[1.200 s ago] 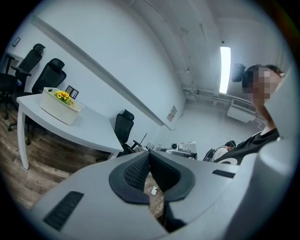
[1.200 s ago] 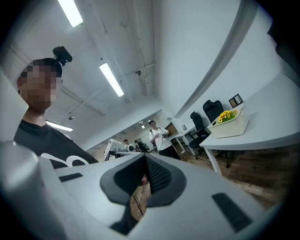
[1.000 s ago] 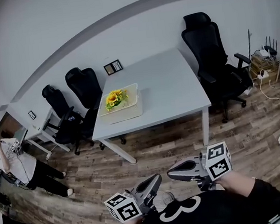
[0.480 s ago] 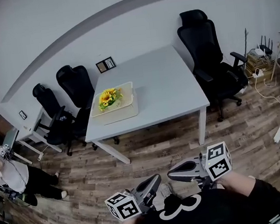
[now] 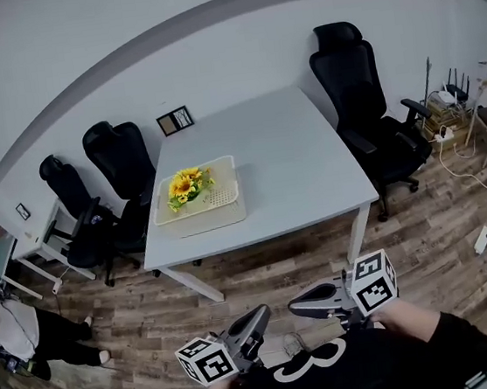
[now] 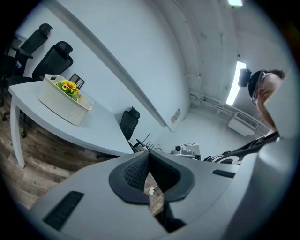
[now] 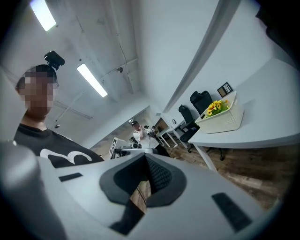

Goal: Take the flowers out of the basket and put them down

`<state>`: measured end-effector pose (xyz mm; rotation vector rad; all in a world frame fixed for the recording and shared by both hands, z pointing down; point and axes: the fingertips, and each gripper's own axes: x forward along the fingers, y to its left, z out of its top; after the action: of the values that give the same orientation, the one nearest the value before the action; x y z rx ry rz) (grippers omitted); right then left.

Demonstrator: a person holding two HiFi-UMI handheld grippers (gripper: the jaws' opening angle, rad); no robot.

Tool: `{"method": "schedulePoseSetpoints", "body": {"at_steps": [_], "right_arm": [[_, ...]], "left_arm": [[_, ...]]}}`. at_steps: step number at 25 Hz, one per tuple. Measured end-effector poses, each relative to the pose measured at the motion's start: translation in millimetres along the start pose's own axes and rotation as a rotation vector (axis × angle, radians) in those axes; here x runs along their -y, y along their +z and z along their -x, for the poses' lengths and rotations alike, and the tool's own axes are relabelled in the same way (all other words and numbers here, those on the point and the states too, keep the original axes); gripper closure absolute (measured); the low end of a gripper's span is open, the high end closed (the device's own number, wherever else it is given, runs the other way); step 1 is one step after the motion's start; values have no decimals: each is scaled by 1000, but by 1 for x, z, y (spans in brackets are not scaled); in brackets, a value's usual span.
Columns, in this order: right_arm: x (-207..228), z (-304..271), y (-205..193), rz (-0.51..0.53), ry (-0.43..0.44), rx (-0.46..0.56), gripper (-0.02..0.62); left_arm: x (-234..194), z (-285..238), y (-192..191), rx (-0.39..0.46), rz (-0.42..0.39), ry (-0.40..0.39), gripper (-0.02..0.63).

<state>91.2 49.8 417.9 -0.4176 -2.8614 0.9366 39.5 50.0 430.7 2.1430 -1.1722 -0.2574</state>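
Note:
Yellow flowers (image 5: 185,186) lie in the left part of a white basket (image 5: 215,210) near the left end of a white table (image 5: 301,164). In the left gripper view the flowers (image 6: 68,86) and basket (image 6: 70,105) sit far off at the upper left; in the right gripper view the flowers (image 7: 217,106) and basket (image 7: 224,119) are far off at the right. My left gripper (image 5: 262,312) and right gripper (image 5: 294,304) hang close to my chest, well short of the table, tips pointing toward each other. Both are shut with nothing between their jaws.
Black office chairs stand at the table's left (image 5: 120,160) and right (image 5: 357,78). A small picture frame (image 5: 174,120) rests at the table's far edge. A person (image 5: 13,327) stands at the left edge. Cables and boxes (image 5: 453,110) lie at the right on the wood floor (image 5: 262,271).
The table and basket have come nearer and lower in the head view. Both grippers stay shut, low in front of my body. The person at the left has slid toward the frame's edge.

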Motion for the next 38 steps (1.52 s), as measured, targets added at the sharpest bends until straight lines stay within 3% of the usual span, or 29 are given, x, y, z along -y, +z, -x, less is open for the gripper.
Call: {"method": "schedulePoseSetpoints", "body": {"at_steps": [8, 15, 20, 27, 38], "right_arm": [[60, -71, 48, -22, -37, -57, 588], [101, -125, 72, 0, -68, -140, 588], [112, -161, 77, 9, -21, -156, 588], [132, -179, 85, 76, -29, -200, 588], [205, -196, 165, 331, -70, -270, 586]], "left_arm": [[-82, 10, 74, 24, 53, -13, 594], [-138, 25, 128, 98, 85, -25, 594], [-171, 50, 139, 148, 81, 20, 594], [-189, 56, 148, 167, 20, 61, 594], [-232, 38, 196, 204, 54, 139, 594]]}}
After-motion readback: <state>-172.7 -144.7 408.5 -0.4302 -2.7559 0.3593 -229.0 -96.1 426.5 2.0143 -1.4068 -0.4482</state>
